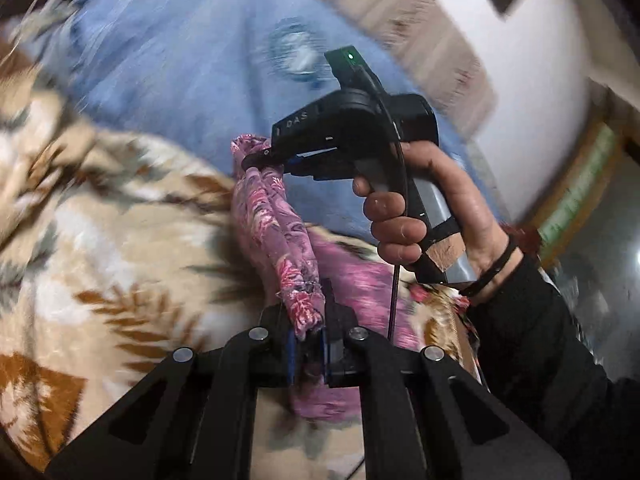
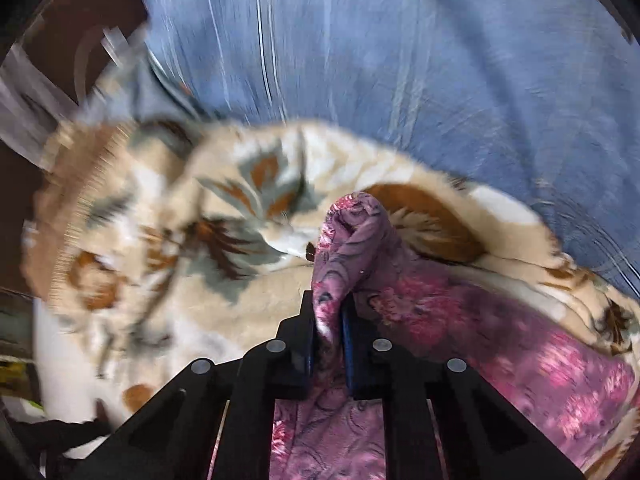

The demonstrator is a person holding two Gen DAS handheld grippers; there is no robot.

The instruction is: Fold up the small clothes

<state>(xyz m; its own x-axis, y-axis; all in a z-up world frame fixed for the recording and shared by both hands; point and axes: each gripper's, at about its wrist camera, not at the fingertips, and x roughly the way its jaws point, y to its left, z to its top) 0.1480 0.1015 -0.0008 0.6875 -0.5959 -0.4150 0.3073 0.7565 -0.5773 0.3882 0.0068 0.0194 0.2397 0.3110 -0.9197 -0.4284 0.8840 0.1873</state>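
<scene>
The pink floral garment (image 1: 276,224) is stretched into a bunched rope above the patterned blanket (image 1: 100,240), its long axis running from the left gripper (image 1: 310,344) up to the right gripper (image 1: 260,160), with the rest of the cloth trailing down onto the blanket beside them. Past the blanket's far edge the blue bedsheet (image 2: 400,48) lies open and wide. Both pairs of jaws are closed tight on the fabric, each pinching one bunched end, and the right hand (image 1: 424,216) grips its handle just beside the taut cloth.
</scene>
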